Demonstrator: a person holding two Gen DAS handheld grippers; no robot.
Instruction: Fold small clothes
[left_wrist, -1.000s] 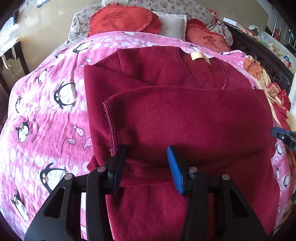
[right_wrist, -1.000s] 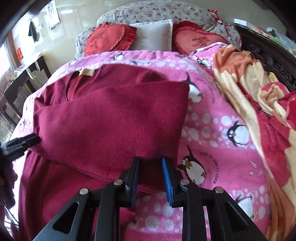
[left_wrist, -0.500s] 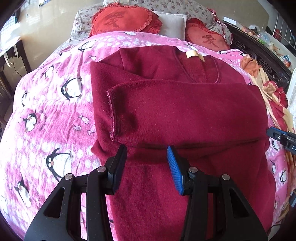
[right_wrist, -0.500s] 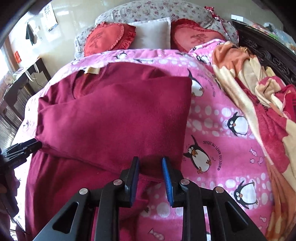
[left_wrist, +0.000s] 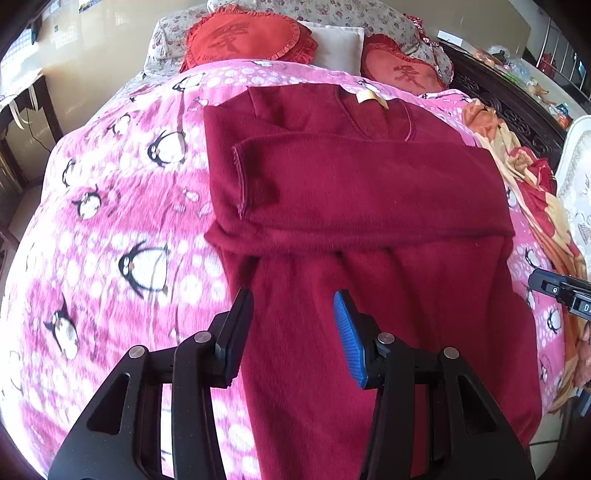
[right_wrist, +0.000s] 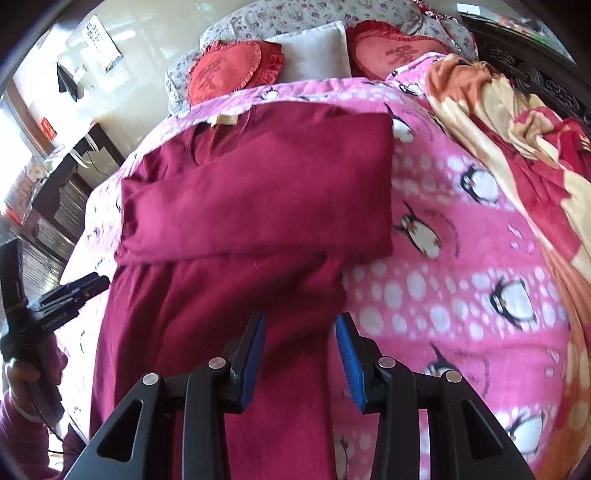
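Maroon sweater (left_wrist: 369, 206) is lying along the middle of the bed (left_wrist: 110, 221), sleeves folded across its chest. Left gripper (left_wrist: 293, 325) and right gripper (right_wrist: 301, 349) are hovering over the lower body, fingers parted, gripping nothing. Likely next: seizing the hem, folding it toward the collar.

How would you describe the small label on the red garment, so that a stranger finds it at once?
Start at the pink penguin-print blanket and go to the dark red fleece top spread on it. At its neckline, towards the pillows, lies a small beige rectangular label, the only pale patch on the garment.
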